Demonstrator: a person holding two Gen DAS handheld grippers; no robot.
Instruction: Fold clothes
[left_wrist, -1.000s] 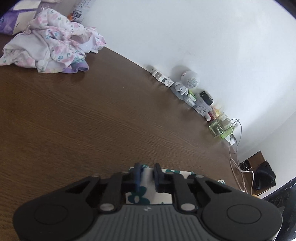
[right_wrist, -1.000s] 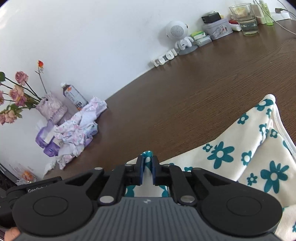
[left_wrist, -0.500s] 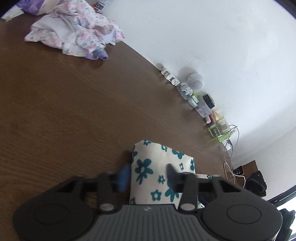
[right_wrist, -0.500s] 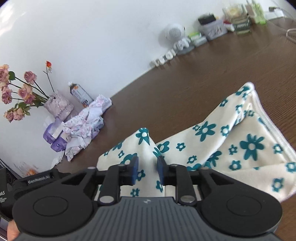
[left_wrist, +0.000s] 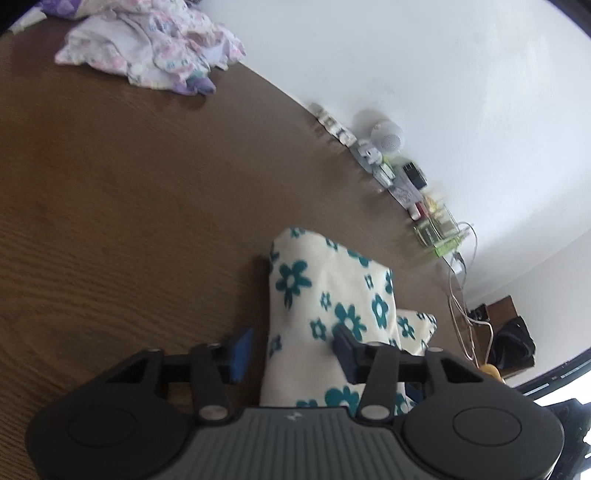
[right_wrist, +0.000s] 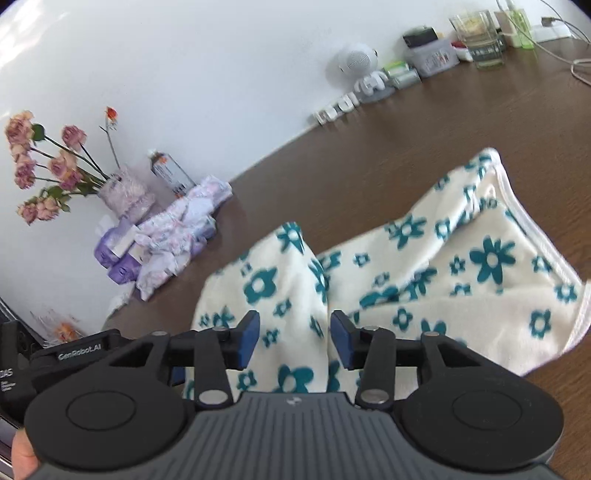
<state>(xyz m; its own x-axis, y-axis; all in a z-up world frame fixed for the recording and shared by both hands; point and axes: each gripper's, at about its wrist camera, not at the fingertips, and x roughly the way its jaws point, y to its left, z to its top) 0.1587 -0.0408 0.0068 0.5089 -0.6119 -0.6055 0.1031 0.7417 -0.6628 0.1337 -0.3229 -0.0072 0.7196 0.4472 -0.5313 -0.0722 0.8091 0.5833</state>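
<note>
We see the cream cloth (right_wrist: 424, 266) with teal flowers lying rumpled on the brown wooden surface (left_wrist: 122, 206), directly ahead of both grippers. The left gripper (left_wrist: 291, 349) has its jaws wide apart with a fold of the cloth rising between them, and the right gripper (right_wrist: 293, 338) likewise has its jaws spread apart over a raised ridge of the cloth, gripping nothing. A heap of pink floral clothes (left_wrist: 147, 59) sits well apart at the surface's far edge, by the white wall (left_wrist: 424, 66).
</note>
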